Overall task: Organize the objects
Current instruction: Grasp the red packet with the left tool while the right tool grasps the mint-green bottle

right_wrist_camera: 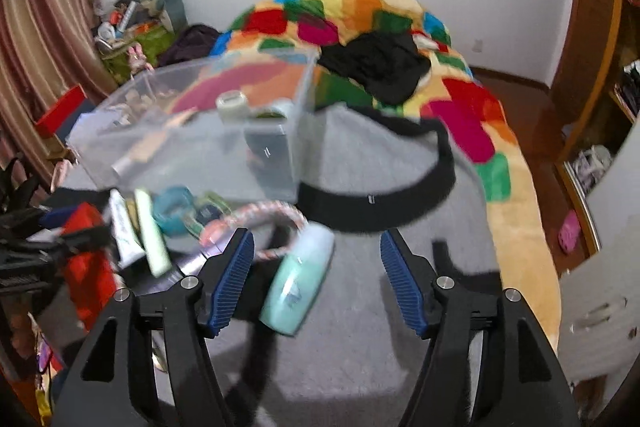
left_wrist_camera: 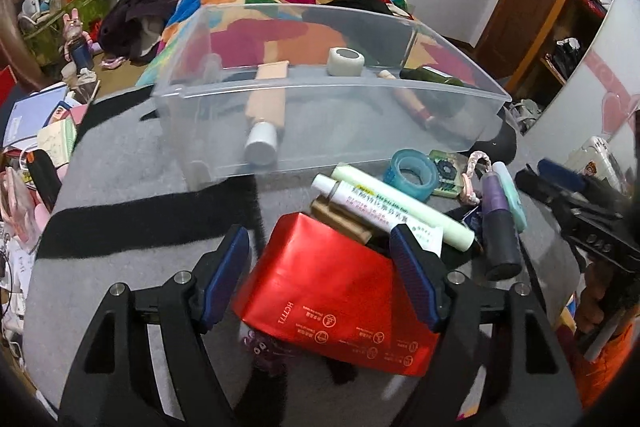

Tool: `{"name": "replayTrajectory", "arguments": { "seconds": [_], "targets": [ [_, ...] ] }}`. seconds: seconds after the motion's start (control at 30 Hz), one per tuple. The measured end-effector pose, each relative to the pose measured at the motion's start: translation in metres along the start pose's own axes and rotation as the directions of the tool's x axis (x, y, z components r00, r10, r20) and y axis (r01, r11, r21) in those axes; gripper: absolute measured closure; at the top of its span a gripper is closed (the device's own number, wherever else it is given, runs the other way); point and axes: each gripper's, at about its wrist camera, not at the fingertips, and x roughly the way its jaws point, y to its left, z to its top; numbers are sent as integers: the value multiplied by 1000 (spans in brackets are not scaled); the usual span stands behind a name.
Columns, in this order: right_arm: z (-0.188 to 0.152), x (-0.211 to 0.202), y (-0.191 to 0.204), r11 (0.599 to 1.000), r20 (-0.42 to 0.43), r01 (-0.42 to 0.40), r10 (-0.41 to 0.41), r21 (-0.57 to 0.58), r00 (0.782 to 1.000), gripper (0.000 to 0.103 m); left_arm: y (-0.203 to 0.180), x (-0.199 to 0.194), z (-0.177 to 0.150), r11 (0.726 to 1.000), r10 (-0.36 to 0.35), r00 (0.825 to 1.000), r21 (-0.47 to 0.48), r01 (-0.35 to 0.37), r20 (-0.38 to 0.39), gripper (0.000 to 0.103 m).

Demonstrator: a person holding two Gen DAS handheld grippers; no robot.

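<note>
The left claw (left_wrist_camera: 320,279) stands apart around a red packet (left_wrist_camera: 336,291), its pads flanking the packet without clearly pressing it. The right claw (right_wrist_camera: 316,279) is apart too, with a mint-green bottle (right_wrist_camera: 298,287) lying between its fingers (blurred, so contact is hard to judge). Both things rest on the grey blanket (left_wrist_camera: 140,167), in the loose pile just in front of the clear bin (left_wrist_camera: 320,115), which already holds a few tubes. The step in hand looks like picking from the pile; next, each claw needs to close squarely, lift, and carry over the bin's near wall.
</note>
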Motion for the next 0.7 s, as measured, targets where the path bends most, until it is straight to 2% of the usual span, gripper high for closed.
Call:
{"name": "replayTrajectory", "arguments": {
  "seconds": [0.13, 0.27, 0.33, 0.4, 0.43, 0.53, 0.7],
  "targets": [
    [-8, 9, -2, 1000, -27, 5, -5, 2, 1000, 41, 10, -11, -11, 997, 72, 997, 33, -72, 3, 30],
    [-13, 14, -4, 1000, -45, 14, -14, 0, 999, 41, 23, -23, -20, 997, 77, 997, -4, -77, -11, 30],
    [-13, 16, -5, 1000, -51, 8, -7, 5, 999, 41, 28, -29, -24, 997, 72, 997, -38, -73, -15, 26],
    [-11, 17, -5, 1000, -51, 5, -4, 6, 999, 41, 31, -35, -28, 994, 65, 998, -82, -66, -13, 11],
    [-11, 18, -4, 1000, -52, 6, -6, 1, 999, 41, 33, -37, -30, 991, 62, 998, -117, -63, -11, 9],
    [-13, 20, 2, 999, -47, 25, -26, -25, 999, 51, 38, -41, -36, 980, 49, 998, -191, -53, -25, 9],
    [-19, 17, 10, 998, -26, 20, -21, -56, 999, 66, 42, -37, -46, 964, 62, 996, -253, -77, -67, 8]
  ]
}}
